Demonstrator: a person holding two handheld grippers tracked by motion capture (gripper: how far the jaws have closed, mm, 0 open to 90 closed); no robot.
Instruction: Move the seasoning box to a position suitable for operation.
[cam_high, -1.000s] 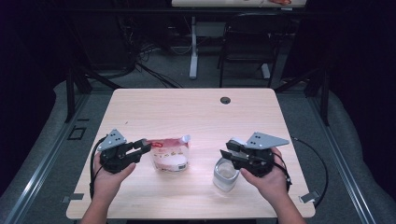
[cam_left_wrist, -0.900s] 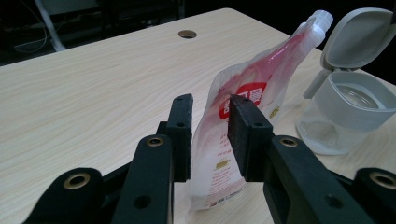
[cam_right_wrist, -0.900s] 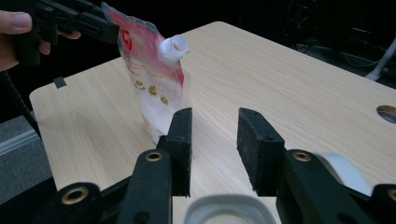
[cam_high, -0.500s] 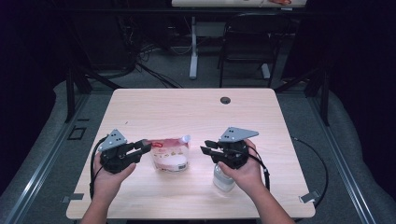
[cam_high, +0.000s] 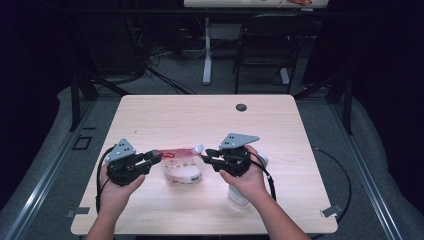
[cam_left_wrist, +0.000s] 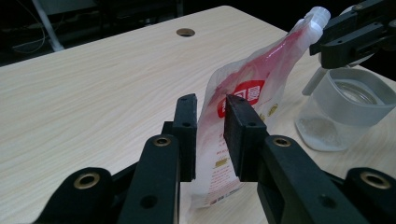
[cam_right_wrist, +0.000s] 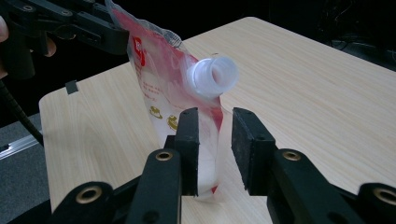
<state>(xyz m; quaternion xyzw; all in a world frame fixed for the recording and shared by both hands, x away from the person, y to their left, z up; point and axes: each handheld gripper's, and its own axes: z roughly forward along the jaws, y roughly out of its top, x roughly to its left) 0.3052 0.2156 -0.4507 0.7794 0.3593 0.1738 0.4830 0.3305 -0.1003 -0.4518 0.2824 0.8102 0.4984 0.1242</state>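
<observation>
Left gripper view: glossy spouted pouch (cam_left_wrist: 243, 100)

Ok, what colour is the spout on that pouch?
The spout is white, slightly see-through plastic on the red and clear pouch; the right gripper view shows it best.

Glossy plastic pouch (cam_left_wrist: 243, 112); matt pale wood table (cam_high: 210, 120).

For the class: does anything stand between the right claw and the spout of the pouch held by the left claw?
Nothing visible does. The right claw is open just below the spout, with only air between. The left claw grips the pouch at its far edge.
</observation>
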